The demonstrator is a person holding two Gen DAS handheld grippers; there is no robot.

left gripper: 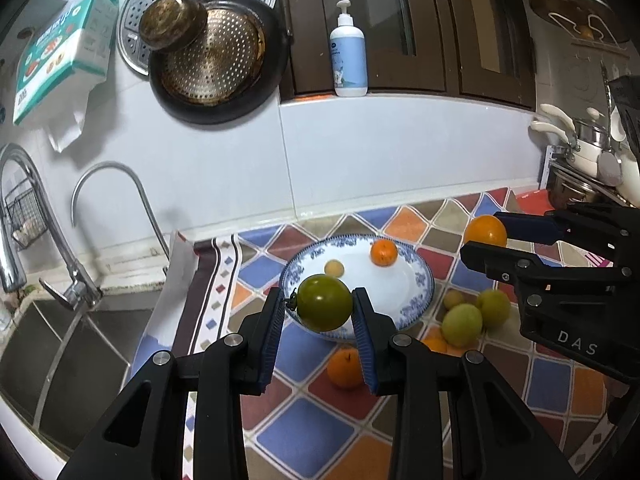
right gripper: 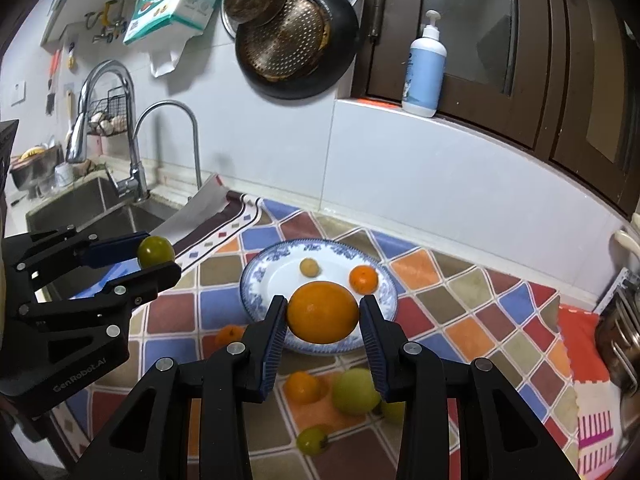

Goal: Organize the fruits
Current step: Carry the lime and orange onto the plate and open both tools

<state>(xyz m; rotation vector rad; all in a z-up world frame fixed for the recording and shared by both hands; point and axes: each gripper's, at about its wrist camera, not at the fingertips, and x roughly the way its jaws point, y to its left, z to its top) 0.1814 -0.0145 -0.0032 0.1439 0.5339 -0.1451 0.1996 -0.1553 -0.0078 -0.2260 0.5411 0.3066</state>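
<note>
Green tomato: pinched in my left claw, blue pads snug on both sides, hanging in the air over the near rim of the plate. Little stem nub pokes out sideways toward one pad.

Left claw: narrow, clamped on that tomato, nothing else touching it.

Big orange: squeezed in my right claw, also up off the counter, above the plate's near edge.

Right claw: narrow too, pads pressed on the orange's two sides.

Plate: white with a blue pattern round the rim, sitting flat on the cloth. On it, a small tangerine toward the far right side and a tiny yellowish fruit near the middle, well apart from each other.

Loose fruit: just in front of the plate, a pale green one right beside a small orange one; another small orange off the plate's near left; a small green tomato further toward me.

Cloth: checked pattern in blue, orange, red and brown diamonds, covers the counter under the plate.

Sink: left of the plate, with two curved taps behind it.

Wall: white tile behind the plate; a dark pan with a perforated strainer hangs above, pump bottle on the ledge to the right of that, under dark wood cabinets.
</note>
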